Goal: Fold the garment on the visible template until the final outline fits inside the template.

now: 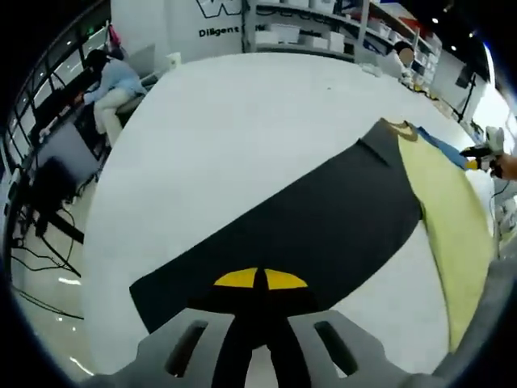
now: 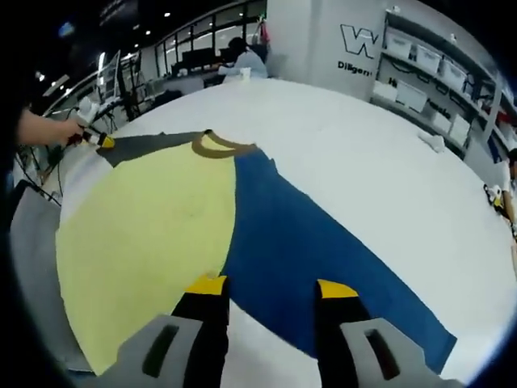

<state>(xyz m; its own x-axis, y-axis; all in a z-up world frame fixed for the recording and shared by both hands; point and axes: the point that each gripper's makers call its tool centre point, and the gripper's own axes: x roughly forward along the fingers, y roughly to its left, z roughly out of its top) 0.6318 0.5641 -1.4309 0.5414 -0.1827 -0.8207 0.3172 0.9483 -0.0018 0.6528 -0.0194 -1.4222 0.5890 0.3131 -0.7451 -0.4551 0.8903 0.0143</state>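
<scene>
Left gripper (image 1: 260, 280): jaws closed together on the dark panel's near edge of the garment (image 1: 323, 218), which stretches ahead and rightward. Right gripper (image 2: 271, 288): jaws parted, empty, hovering at the blue panel's near edge. Garment lies spread flat; folding apparently barely begun.

Both views look low and close along their tongs across the white counter (image 1: 242, 137), from opposite sides, sharing the yellow garment (image 2: 153, 234).

My left gripper (image 1: 260, 284) and right gripper (image 2: 271, 289) share one build: grey moulded bodies with slotted openings, black jaws, yellow tips.
</scene>
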